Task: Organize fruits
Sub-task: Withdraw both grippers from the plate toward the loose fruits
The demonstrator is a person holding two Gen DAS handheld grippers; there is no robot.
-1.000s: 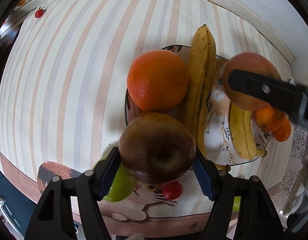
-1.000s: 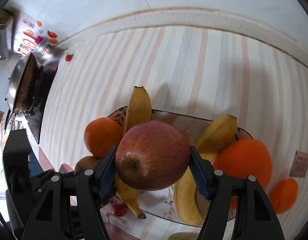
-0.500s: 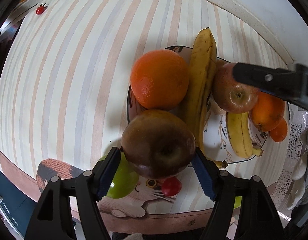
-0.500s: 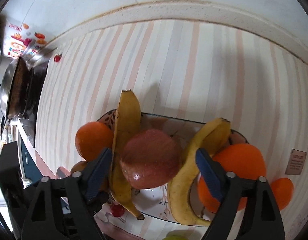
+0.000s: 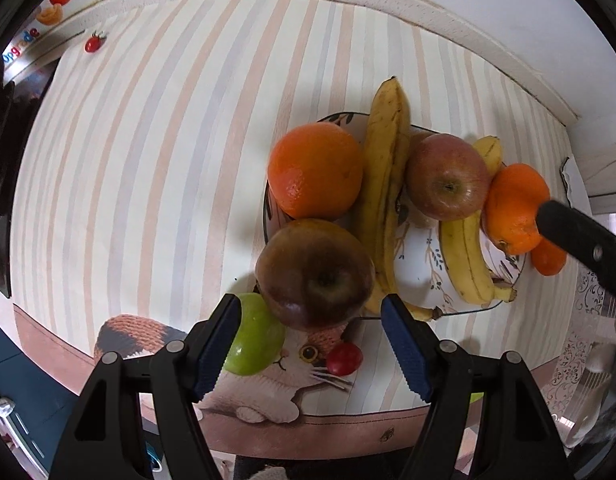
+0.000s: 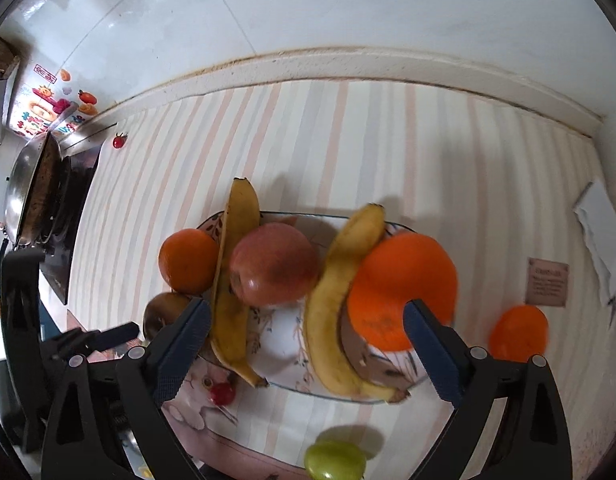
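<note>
A patterned plate (image 5: 424,284) (image 6: 284,340) holds two bananas (image 5: 386,184) (image 6: 332,304), two oranges (image 5: 316,172) (image 6: 402,290) and a red apple (image 5: 448,176) (image 6: 274,266). A dark brown apple (image 5: 314,272) (image 6: 162,312) sits at the plate's near left edge. My left gripper (image 5: 310,344) is open, its pads just behind the dark apple and apart from it. My right gripper (image 6: 306,344) is open and empty, above the plate's near side. A green apple (image 5: 254,338) lies under the left pad.
A cherry tomato (image 5: 344,359) (image 6: 223,393) and a green fruit (image 6: 335,460) lie on the cat-print mat near the front edge. A small orange (image 6: 518,334) lies right of the plate. A wok and stove (image 6: 36,184) stand far left. The wall runs behind.
My right gripper let go of the red apple onto the plate and drew back, open. My left gripper opened off the dark apple and pulled back slightly.
</note>
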